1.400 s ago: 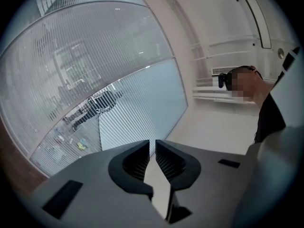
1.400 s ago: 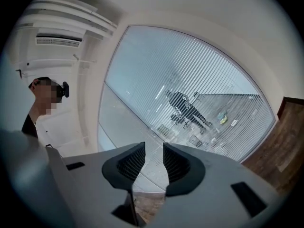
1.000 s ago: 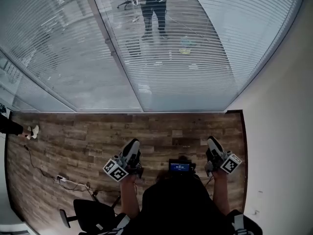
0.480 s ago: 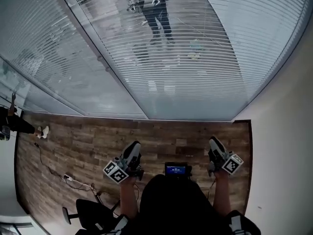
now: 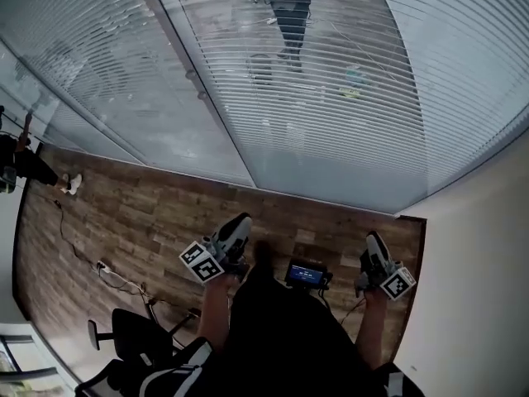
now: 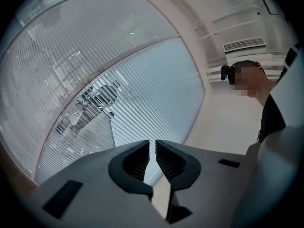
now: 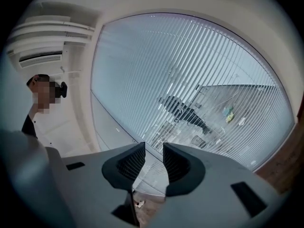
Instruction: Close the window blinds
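Compared with one second ago, note both grippers carried somewhat closer to the bottom edge of the window blinds, and that edge slanting down to the right across the head view instead of lying level. Locate the left gripper short of the blinds, above the wooden floor, pointing toward the slats. Read its jaws as released: parted by a narrow slit only, with nothing between the pads. Locate the right gripper likewise short of the blinds, near their right end beside the white wall, well apart from the left gripper. Read its jaws as released too, parted wider than the left pair and empty. Find the blinds hanging down to the floor line in front of both grippers, touched by neither, with slats tilted far enough apart to show a person standing on the far side of the blinds. Note a frame post dividing the blinds into two panels. On the near side of the blinds, behind the left gripper, note an office chair and a cable on the floor.
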### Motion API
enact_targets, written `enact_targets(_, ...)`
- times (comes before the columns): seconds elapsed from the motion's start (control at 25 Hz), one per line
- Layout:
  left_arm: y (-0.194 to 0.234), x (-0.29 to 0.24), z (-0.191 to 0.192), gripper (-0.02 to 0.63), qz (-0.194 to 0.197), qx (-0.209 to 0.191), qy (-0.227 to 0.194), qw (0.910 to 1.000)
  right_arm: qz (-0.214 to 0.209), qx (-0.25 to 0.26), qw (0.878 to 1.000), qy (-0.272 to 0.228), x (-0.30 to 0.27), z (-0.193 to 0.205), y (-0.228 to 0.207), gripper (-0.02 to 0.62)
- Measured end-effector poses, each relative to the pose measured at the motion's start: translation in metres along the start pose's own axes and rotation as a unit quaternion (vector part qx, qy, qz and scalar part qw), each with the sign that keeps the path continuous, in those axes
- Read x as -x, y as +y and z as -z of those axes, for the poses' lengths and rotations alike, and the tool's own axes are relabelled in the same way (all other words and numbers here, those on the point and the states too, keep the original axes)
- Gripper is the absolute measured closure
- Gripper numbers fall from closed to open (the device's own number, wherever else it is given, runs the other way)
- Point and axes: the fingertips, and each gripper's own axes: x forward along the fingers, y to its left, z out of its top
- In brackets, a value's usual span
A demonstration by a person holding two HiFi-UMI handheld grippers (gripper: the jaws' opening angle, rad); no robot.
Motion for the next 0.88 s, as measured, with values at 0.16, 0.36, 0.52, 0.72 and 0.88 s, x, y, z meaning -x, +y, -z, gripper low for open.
enact_targets(0.16, 0.038, -0.017, -0.008, 0.560, 0.013, 0.016, -0.016, 0.9997, 0.013, 0.032, 0.999, -0.010, -0.023, -0.007, 0.000, 0.472)
enact_targets(0.36, 0.096, -0.048, -0.050, 0.560, 0.025, 0.020, -0.033, 0.9989, 0.019, 0.053, 0.998, -0.022, -0.086, -0.015, -0.003, 0.472)
enact_targets(0.52, 0.139, -0.056, -0.074, 0.560, 0.017, 0.033, -0.039, 0.9985, 0.021, 0.068, 0.997, -0.029, -0.127, -0.018, 0.004, 0.472)
enact_targets(0.72, 0.177, -0.067, -0.109, 0.560, -0.007, 0.043, -0.048, 0.9979, 0.044, 0.072, 0.996, -0.028, -0.152, -0.018, 0.014, 0.472)
enact_targets(0.88, 0.203, -0.056, -0.120, 0.560, -0.017, 0.042, -0.056, 0.9974, 0.064, 0.071, 0.995, -0.028, -0.150, 0.005, 0.020, 0.472)
